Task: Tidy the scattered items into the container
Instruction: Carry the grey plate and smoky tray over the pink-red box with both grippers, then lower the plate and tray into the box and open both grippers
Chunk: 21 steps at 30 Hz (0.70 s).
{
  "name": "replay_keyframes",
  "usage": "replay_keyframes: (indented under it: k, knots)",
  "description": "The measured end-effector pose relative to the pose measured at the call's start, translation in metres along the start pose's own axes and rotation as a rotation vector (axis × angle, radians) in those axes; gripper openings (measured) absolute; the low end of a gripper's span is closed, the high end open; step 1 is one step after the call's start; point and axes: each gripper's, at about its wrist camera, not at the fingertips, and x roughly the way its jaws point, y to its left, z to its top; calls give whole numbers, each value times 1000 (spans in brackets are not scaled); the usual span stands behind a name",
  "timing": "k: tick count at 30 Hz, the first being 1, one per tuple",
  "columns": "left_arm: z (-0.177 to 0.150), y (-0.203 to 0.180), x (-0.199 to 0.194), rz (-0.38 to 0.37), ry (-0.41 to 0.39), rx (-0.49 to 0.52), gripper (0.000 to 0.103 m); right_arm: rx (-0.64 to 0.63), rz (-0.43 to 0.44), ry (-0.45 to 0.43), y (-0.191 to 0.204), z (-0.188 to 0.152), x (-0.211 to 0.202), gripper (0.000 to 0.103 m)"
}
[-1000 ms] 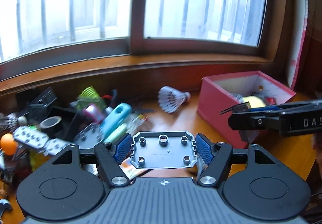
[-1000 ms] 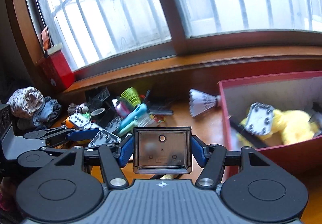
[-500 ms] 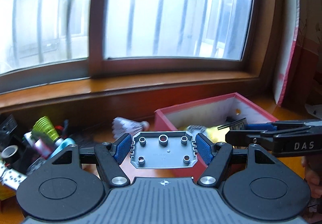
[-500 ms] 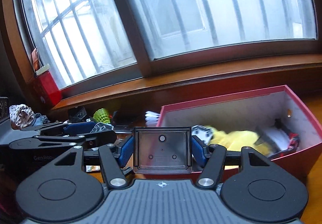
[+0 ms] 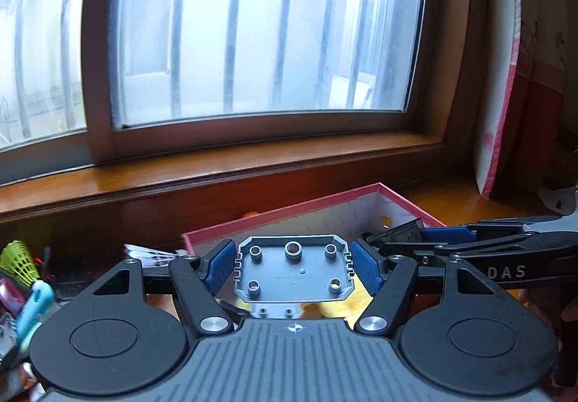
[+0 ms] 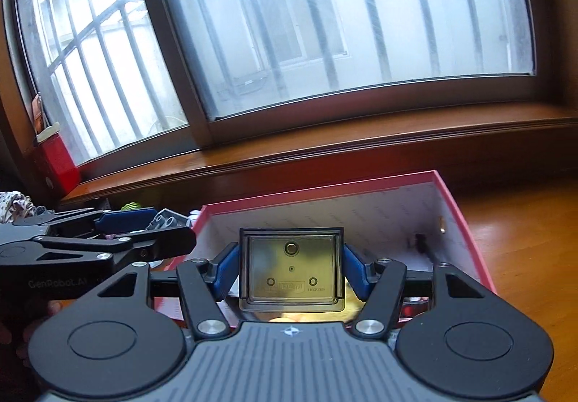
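My left gripper is shut on a grey studded plastic plate, its blue pads pressing both sides. It hangs over the near rim of the red box. My right gripper is shut on a clear smoky rectangular lid and hangs over the same red box. Something yellow lies inside the box, mostly hidden behind the held pieces. In the left wrist view the right gripper reaches in from the right with the lid edge-on. In the right wrist view the left gripper comes in from the left.
Scattered items lie at the left: a green shuttlecock, a light blue handle, a white shuttlecock. A wooden window sill runs behind the box. A white and red board leans at the right wall. Orange tabletop lies right of the box.
Both grippers have swung to the right with their pieces, from over the clutter to over the red box. The pile has slid off to the left edge of both views.
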Motion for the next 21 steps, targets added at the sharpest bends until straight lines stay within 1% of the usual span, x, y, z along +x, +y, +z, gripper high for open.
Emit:
replay_keyframes:
  k: [6, 13, 21]
  knots:
    - [-3, -12, 20, 26, 50, 25, 69, 20, -20, -2, -25, 2, 13, 63]
    - [-1, -11, 42, 50, 103, 35, 69, 53, -27, 9, -41, 3, 33, 63]
    - [3, -9, 58, 44, 125, 41, 69, 83, -49, 11, -53, 5, 43, 63]
